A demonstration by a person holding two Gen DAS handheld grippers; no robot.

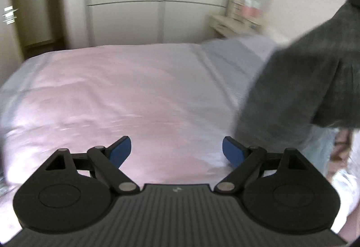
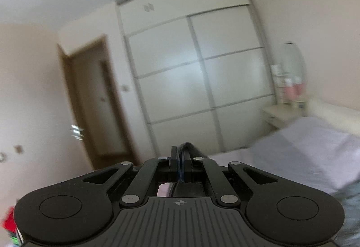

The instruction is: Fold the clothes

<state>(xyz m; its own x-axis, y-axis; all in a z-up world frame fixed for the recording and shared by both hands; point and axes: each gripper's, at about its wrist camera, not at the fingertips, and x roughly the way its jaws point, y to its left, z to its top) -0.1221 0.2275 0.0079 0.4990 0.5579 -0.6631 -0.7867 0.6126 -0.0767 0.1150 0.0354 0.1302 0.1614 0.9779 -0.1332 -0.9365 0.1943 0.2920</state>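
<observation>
The left claw (image 1: 176,150) hangs released above the pink bed (image 1: 112,94). The right claw (image 2: 181,157) is clenched on a grey garment (image 1: 303,80), which dangles over the bed's right side.

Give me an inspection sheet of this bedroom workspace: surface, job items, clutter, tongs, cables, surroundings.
Surface: bed with a smooth pink cover; a lilac pillow at its far right end.
Job's things: dark grey garment hanging in the air at the right, above the bed; a dark edge of fabric shows between the right tongs' fingers.
Clutter: nothing seen on the cover; something red at the right view's lower left edge, too blurred to name.
Grippers: left tongs open and empty over the bed; right tongs shut on the garment.
Cables: nothing seen.
Surroundings: white wardrobe, brown door, bedside table carrying blurred bottles.
</observation>
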